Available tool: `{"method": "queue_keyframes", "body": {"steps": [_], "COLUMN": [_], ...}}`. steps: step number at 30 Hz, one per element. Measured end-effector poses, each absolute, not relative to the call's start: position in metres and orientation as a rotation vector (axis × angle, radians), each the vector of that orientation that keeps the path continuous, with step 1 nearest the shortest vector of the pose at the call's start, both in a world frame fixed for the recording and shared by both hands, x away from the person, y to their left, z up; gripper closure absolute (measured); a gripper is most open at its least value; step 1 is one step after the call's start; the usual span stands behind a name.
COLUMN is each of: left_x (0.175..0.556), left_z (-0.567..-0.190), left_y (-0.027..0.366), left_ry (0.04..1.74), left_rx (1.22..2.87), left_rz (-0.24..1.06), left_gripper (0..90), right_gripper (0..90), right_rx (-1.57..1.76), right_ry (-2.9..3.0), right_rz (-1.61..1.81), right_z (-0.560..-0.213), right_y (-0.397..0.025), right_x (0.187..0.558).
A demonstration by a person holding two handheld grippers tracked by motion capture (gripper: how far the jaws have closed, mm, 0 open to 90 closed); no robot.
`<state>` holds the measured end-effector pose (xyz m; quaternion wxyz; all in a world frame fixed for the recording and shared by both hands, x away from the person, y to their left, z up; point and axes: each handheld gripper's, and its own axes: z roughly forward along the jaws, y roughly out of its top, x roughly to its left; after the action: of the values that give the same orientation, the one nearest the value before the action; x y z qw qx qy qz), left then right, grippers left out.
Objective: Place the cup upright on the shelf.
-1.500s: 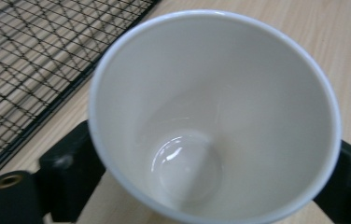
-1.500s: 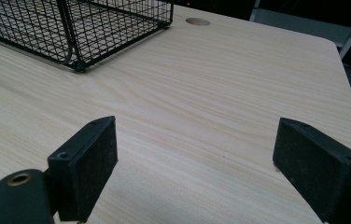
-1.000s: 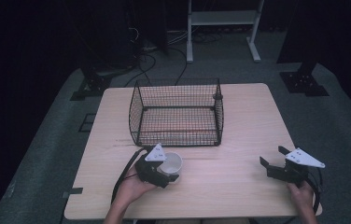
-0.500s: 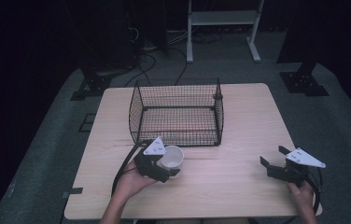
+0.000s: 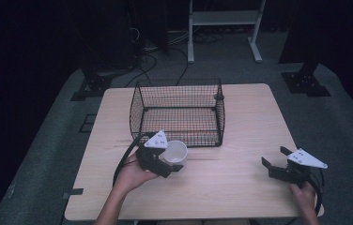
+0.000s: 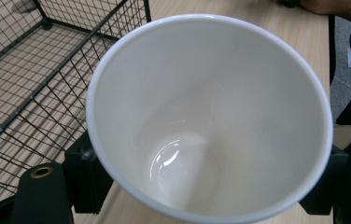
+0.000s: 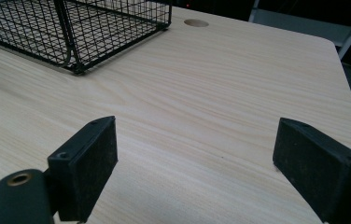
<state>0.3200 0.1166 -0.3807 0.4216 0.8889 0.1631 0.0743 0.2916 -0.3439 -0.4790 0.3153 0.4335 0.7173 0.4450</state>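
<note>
White cup (image 5: 176, 152) — pinched in left tongs (image 5: 167, 161), just beside the wire basket's (image 5: 177, 112) front wall.
Right tongs (image 5: 278, 166) spread over bare bench (image 5: 231, 187) near its right edge — well apart from the basket.

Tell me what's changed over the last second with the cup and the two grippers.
The left gripper, shut on the white cup, has carried it a little forward toward the wire basket; the cup now sits just short of the basket's near wall. The grip itself is unchanged. The right gripper has stayed open at the table's right near corner, and the basket has not moved.
</note>
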Motion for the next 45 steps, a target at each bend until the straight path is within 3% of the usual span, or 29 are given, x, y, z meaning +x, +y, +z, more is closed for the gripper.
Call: {"method": "queue_keyframes", "body": {"steps": [45], "left_x": [0.389], "left_z": [-0.297], "left_y": [0.101], "left_ry": [0.338], "left_rx": [2.251], "left_rz": [0.185], "left_gripper": [21.0], "right_gripper": [13.0], "right_rx": [1.154], "right_ry": [1.884], "right_rz": [1.182], "right_z": [-0.479], "right_y": [-0.345], "right_x": [0.292]}}
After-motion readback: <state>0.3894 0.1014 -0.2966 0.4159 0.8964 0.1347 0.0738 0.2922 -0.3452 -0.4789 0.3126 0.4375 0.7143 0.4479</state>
